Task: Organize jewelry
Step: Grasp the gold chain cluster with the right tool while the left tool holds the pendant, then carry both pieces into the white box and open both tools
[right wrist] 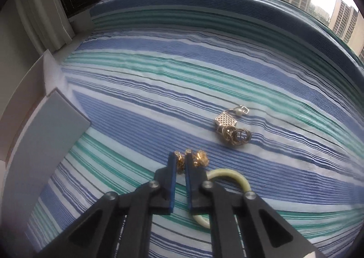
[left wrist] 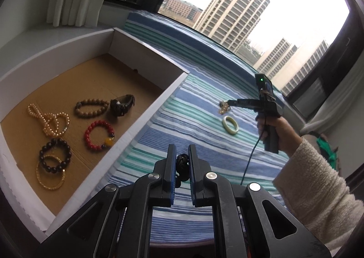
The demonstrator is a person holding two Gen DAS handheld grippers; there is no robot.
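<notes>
On the striped bedspread (left wrist: pixel 173 107) to my left sits the white box (left wrist: pixel 145 119) with its brown cardboard floor, and I count its contents from the left-wrist view: a looped pearl-coloured strand (left wrist: pixel 49 121), a dark bead bracelet (left wrist: pixel 55 155) overlapping a thin amber one (left wrist: pixel 50 174), a red bead bracelet (left wrist: pixel 99 135), a tan wooden bead bracelet (left wrist: pixel 91 107) and, touching it, a black watch (left wrist: pixel 122 105). My left tongs (left wrist: pixel 182 155) are clenched on a dark knotted cord piece (left wrist: pixel 182 163), held above the bedspread just beside the box. That same view shows my right hand (left wrist: pixel 271 130) in a fleecy sleeve gripping the other tool, with a pale green bangle (left wrist: pixel 230 125) lying on the bed near it. Only the right-wrist view shows the detail: my right tongs (right wrist: pixel 179 162) are clenched on a small gold ornament (right wrist: pixel 180 162) with a second gold cluster (right wrist: pixel 200 158) beside them, the bangle partly hidden beneath, and a silver mesh charm tangled with wire rings (right wrist: pixel 232 130) lying further out.
</notes>
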